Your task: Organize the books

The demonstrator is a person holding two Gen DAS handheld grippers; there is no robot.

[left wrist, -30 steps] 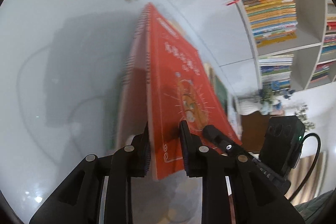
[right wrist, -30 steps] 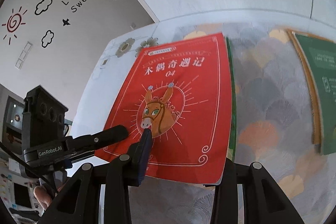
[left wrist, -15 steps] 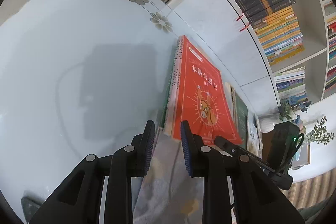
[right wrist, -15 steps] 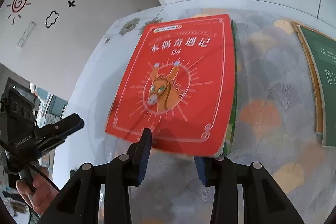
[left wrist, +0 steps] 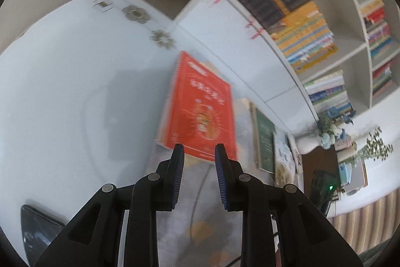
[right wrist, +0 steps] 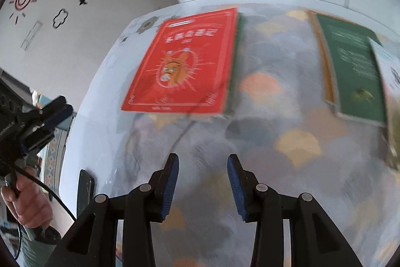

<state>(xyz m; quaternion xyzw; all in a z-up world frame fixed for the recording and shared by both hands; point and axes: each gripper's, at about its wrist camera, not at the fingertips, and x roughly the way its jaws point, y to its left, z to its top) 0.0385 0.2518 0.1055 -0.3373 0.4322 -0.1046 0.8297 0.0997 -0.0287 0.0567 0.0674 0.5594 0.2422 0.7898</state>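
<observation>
A red book with a donkey on its cover [left wrist: 200, 111] lies flat on top of another book on the table; it also shows in the right wrist view [right wrist: 185, 66]. A dark green book [right wrist: 352, 69] lies to its right, also in the left wrist view [left wrist: 265, 139]. My left gripper [left wrist: 198, 154] is open and empty, just short of the red book's near edge. My right gripper [right wrist: 202, 162] is open and empty, above the patterned mat, well back from the red book.
The white table [left wrist: 62, 91] carries a patterned mat [right wrist: 287, 142]. A dark phone [left wrist: 37, 229] lies near the left front edge, also in the right wrist view [right wrist: 83, 189]. A further light book [right wrist: 390, 71] lies right of the green one. Bookshelves [left wrist: 312, 29] stand behind.
Both grippers let go of the red book, which now lies flat on the stack. Both have pulled back from it and stand open.
</observation>
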